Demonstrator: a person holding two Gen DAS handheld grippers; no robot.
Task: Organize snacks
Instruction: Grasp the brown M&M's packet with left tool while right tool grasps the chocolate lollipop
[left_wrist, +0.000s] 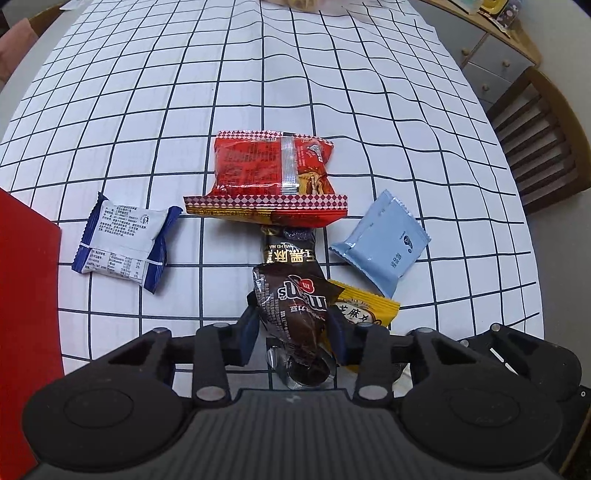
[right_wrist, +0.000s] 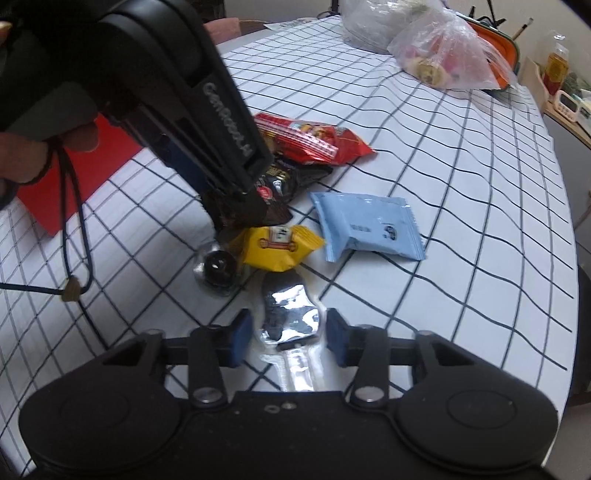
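The left hand-held gripper (left_wrist: 291, 325), low centre of frame, pinches the brown chocolate bag (left_wrist: 295, 306) to lift it off the pile. The right hand-held gripper (right_wrist: 289, 338) brackets a silver packet (right_wrist: 290, 314), pads not visibly touching, on the worktop (right_wrist: 480, 221).

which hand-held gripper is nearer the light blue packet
Left, though not by much. The left hand-held gripper, shut on the brown m&m's bag, sits just beside the light blue packet. The right hand-held gripper is apart from it, around a silver foil wrapper.
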